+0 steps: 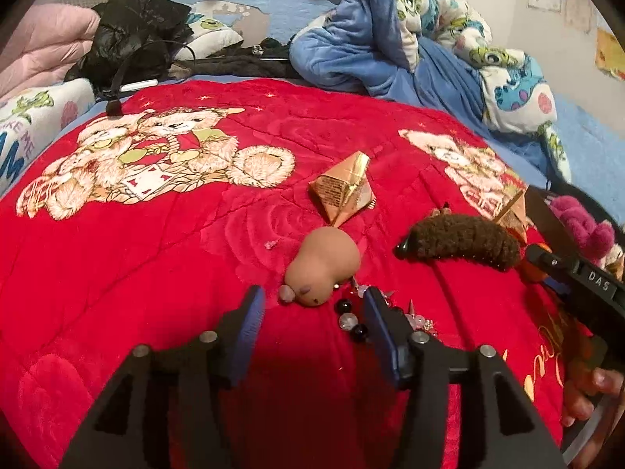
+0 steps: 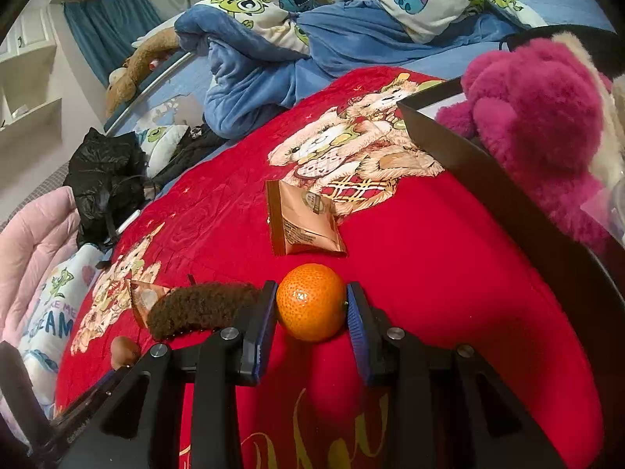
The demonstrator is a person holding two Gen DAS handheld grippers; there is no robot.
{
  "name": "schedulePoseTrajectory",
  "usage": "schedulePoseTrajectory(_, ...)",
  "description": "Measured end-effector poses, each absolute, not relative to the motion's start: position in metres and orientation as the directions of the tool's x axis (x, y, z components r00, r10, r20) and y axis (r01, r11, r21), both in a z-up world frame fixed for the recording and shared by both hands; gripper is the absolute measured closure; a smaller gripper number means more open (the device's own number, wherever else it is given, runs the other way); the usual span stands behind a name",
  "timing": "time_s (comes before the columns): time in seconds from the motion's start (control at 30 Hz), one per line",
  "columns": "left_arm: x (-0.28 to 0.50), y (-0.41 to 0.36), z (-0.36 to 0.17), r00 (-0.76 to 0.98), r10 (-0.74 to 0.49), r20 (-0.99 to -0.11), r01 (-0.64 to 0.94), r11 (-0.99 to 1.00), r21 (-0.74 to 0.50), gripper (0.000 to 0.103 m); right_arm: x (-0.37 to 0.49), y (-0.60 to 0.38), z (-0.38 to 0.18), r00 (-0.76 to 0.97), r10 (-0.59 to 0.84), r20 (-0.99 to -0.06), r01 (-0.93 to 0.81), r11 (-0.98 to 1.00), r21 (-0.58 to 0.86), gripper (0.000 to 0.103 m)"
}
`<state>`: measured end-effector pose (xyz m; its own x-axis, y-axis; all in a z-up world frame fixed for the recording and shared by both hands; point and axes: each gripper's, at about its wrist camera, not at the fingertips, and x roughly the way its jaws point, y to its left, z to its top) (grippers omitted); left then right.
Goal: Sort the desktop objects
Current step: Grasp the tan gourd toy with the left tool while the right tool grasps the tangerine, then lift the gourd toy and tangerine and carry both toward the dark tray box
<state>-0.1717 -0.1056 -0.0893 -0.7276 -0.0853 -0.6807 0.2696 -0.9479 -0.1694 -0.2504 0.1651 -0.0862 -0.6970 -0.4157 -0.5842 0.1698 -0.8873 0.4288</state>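
Note:
My left gripper (image 1: 312, 308) is open and empty just above the red blanket. In front of it lies a tan squishy capybara toy (image 1: 322, 265), with a bead bracelet (image 1: 353, 322) by my right finger. A gold triangular snack packet (image 1: 343, 191) lies beyond, and a brown fuzzy hair clip (image 1: 461, 246) to the right. My right gripper (image 2: 311, 305) is shut on an orange mandarin (image 2: 311, 301), its pads touching both sides. A second gold packet (image 2: 302, 222) lies past it. The hair clip also shows in the right wrist view (image 2: 199, 308).
A black box (image 2: 488, 179) at the right holds a magenta plush toy (image 2: 539, 125). Blue and cartoon quilts (image 1: 390, 39) are heaped behind. A black bag (image 1: 133, 31) and pink bedding (image 1: 43, 51) lie at far left. The right gripper's body (image 1: 578, 277) shows at the right edge.

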Motion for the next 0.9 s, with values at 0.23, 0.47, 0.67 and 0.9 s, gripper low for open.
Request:
schedulePoseTrajectory(0.23, -0.192, -0.106, -0.085, -0.695, -0.104, -0.711, 0.272, -0.954, -0.125, 0.049, -0.254, 0.163, -0.089, -0.681, -0.424, -0.597, 0.177, -0.886, 0.428, 0.070)
schedulePoseTrajectory(0.47, -0.210, -0.110, -0.091, -0.689, -0.113, -0.716, 0.260, -0.961, -0.098, 0.062, -0.256, 0.158, -0.089, -0.673, -0.427, -0.604, 0.187, -0.889, 0.419, 0.070)
schedulePoseTrajectory(0.67, -0.202, -0.114, -0.091, -0.719, -0.083, -0.690, 0.254, -0.956, -0.149, 0.062, -0.255, 0.160, -0.089, -0.676, -0.438, -0.593, 0.193, -0.881, 0.431, 0.070)
schedulePoseTrajectory(0.9, -0.188, -0.112, -0.086, -0.752, -0.109, -0.650, 0.266, -0.953, -0.147, 0.062, -0.249, 0.161, -0.083, -0.697, -0.446, -0.561, 0.211, -0.876, 0.434, 0.070)
